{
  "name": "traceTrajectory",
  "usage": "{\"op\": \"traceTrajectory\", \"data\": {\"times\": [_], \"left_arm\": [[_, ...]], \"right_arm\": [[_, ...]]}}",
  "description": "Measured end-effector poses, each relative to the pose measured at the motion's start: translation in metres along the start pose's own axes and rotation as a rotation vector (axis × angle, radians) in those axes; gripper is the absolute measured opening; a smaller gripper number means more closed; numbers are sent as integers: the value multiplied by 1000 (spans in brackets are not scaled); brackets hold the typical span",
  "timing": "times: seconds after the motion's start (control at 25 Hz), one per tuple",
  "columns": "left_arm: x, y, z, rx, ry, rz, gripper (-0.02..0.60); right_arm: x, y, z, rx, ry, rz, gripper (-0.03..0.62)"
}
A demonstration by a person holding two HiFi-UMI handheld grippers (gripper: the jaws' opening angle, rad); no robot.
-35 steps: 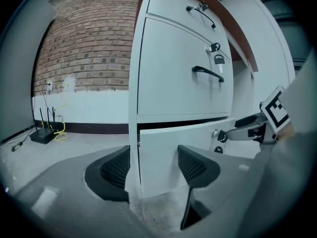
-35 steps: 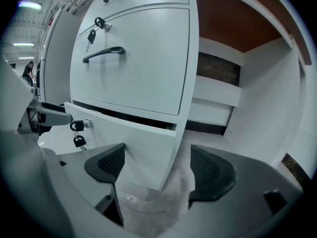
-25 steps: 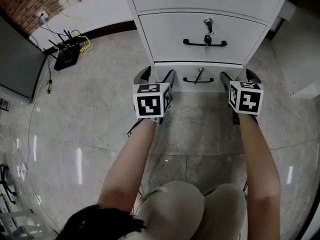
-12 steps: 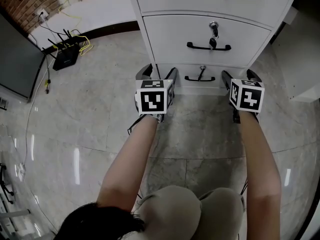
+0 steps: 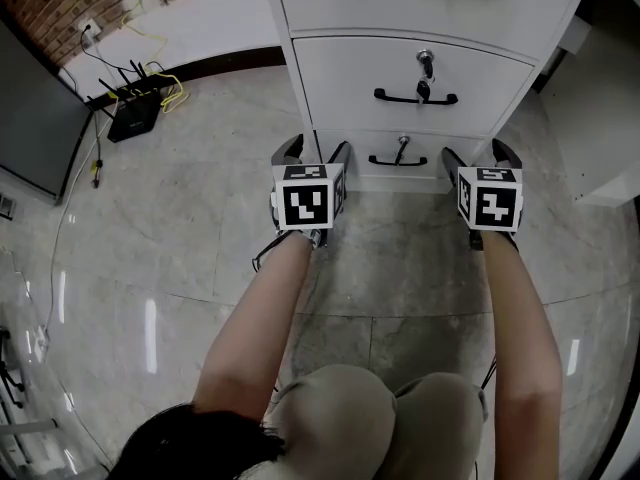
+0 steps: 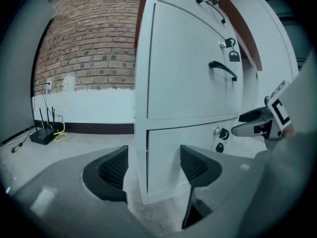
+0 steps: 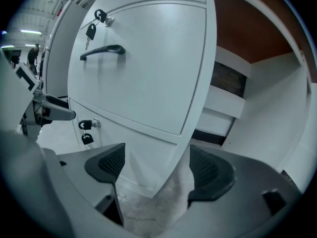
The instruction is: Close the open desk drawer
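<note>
Drawer (image 5: 400,158) has slid inward, now nearly flush just ahead of my left gripper (image 5: 316,149) and right gripper (image 5: 477,152), both wide open. Rigid front, likely light-running: I push at its corners.

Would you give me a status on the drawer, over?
Left gripper and right gripper open, flanking bottom drawer. Drawer looks flush, shut. Nothing in the way.

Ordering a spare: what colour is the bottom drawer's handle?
Black handle on a white drawer front; the head view shows it best.
</note>
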State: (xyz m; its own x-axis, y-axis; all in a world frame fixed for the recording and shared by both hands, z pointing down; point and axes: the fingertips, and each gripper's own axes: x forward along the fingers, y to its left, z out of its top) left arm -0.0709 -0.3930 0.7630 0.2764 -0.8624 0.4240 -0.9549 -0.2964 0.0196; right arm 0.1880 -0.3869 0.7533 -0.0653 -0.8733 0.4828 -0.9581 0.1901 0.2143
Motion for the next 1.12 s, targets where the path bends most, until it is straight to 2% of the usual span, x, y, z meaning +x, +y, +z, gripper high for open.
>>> {"op": "traceTrajectory", "data": {"times": [0.12, 0.28, 0.44, 0.48, 0.56, 0.6, 0.64, 0.68, 0.88, 1.12], "left_arm": [[-8, 2, 0, -9, 2, 7, 318], [-22, 6, 0, -38, -6, 16, 318], [-39, 3, 7, -52, -35, -20, 316], [-45, 2, 11, -53, -44, -30, 316], [-57, 3, 21, -47, -65, -33, 307], [-63, 3, 27, -42, -79, -29, 242], [-70, 2, 32, -35, -97, -25, 106], [-76, 0, 37, -28, -116, -30, 6], [-101, -22, 60, 21, -179, -92, 5], [-130, -44, 88, 31, -237, -147, 5]], "right_arm": [[-13, -2, 9, 1, -22, 21, 407], [-26, 4, 6, 7, 6, 96, 402], [-43, 6, 8, 23, -2, 118, 356], [-48, 5, 10, 26, -8, 115, 322], [-59, 2, 17, 18, -32, 95, 157], [-64, 2, 22, 9, -48, 91, 64], [-70, 3, 26, 1, -64, 97, 25], [-75, 6, 30, -4, -79, 113, 12], [-100, 23, 53, -53, -146, 175, 11], [-136, 34, 76, -70, -205, 204, 11]]}}
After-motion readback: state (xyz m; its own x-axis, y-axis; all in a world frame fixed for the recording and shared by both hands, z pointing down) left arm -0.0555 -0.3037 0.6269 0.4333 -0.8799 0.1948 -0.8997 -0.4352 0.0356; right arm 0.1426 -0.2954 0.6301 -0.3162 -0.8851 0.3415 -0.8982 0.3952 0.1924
